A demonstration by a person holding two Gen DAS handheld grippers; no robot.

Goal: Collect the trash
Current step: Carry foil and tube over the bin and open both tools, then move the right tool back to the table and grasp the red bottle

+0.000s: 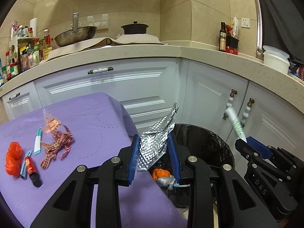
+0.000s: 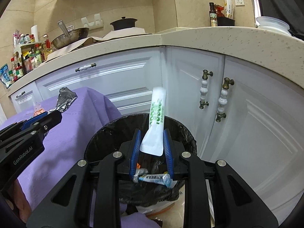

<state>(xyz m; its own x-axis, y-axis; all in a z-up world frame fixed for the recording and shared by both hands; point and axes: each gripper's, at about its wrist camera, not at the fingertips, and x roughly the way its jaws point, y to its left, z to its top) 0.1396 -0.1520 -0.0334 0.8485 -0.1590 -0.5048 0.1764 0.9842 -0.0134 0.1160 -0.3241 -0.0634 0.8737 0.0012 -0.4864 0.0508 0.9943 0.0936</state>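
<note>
My left gripper (image 1: 153, 138) is shut on a crinkled silver foil wrapper (image 1: 157, 138), held at the table's right edge over the rim of the black-lined trash bin (image 1: 218, 142). My right gripper (image 2: 152, 136) is shut on a white sachet with green print (image 2: 154, 127), held above the bin (image 2: 106, 131). The sachet also shows in the left wrist view (image 1: 235, 122). In the bin lie an orange wrapper (image 1: 161, 172), a foil ball and a blue-white wrapper (image 2: 153, 178). On the purple cloth (image 1: 91, 125) lie an orange bag (image 1: 13, 157), a red tube (image 1: 32, 169), a teal sachet (image 1: 38, 142) and a checked ribbon (image 1: 57, 144).
White cabinet doors with knobbed handles (image 2: 221, 99) stand right behind the bin. The speckled counter (image 1: 171, 52) above carries a wok, a black pot, bottles and white bowls. Tiled floor shows beside the bin.
</note>
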